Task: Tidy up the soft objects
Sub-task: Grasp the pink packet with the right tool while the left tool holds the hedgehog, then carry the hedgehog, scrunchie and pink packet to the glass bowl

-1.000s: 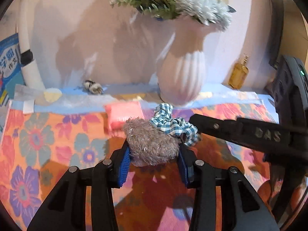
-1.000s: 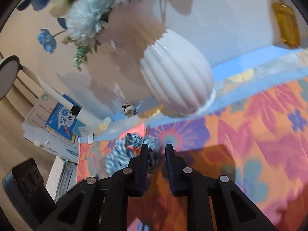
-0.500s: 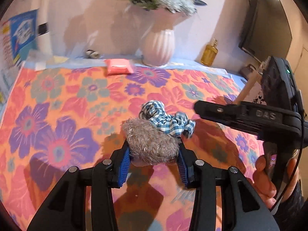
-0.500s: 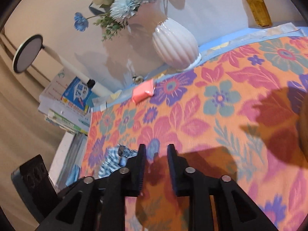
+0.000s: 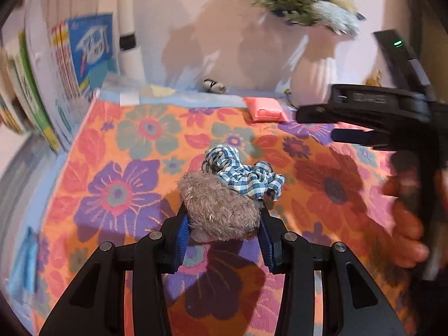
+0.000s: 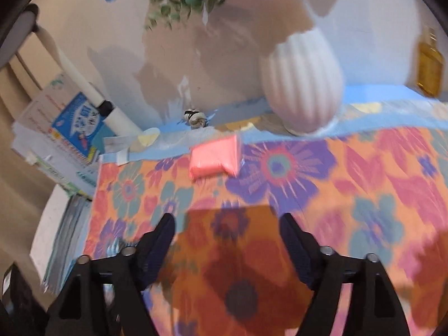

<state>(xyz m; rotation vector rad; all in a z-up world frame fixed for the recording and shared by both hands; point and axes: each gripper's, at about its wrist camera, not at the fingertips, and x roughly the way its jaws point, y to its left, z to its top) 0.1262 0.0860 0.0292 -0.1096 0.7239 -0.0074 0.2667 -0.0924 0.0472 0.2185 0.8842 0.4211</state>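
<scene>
My left gripper (image 5: 222, 218) is shut on a fuzzy grey-brown soft toy (image 5: 219, 205) and holds it above the flowered cloth (image 5: 126, 173). A blue-and-white checked scrunchie (image 5: 243, 175) hangs against the toy's far side. My right gripper (image 6: 226, 238) is open and empty, over the cloth; it also shows in the left wrist view (image 5: 364, 114) at the right. A pink soft pack (image 6: 214, 159) lies at the cloth's far edge, ahead of the right gripper; it also shows in the left wrist view (image 5: 266, 109).
A white ribbed vase (image 6: 302, 84) with flowers stands at the back by the wall. An amber bottle (image 6: 429, 64) is at the back right. Stacked books (image 5: 56, 84) line the left side. A small striped object (image 6: 194, 117) lies near the wall.
My right gripper has opened and swung toward the pink pack. The left gripper has turned left with the toy and scrunchie still in it.
</scene>
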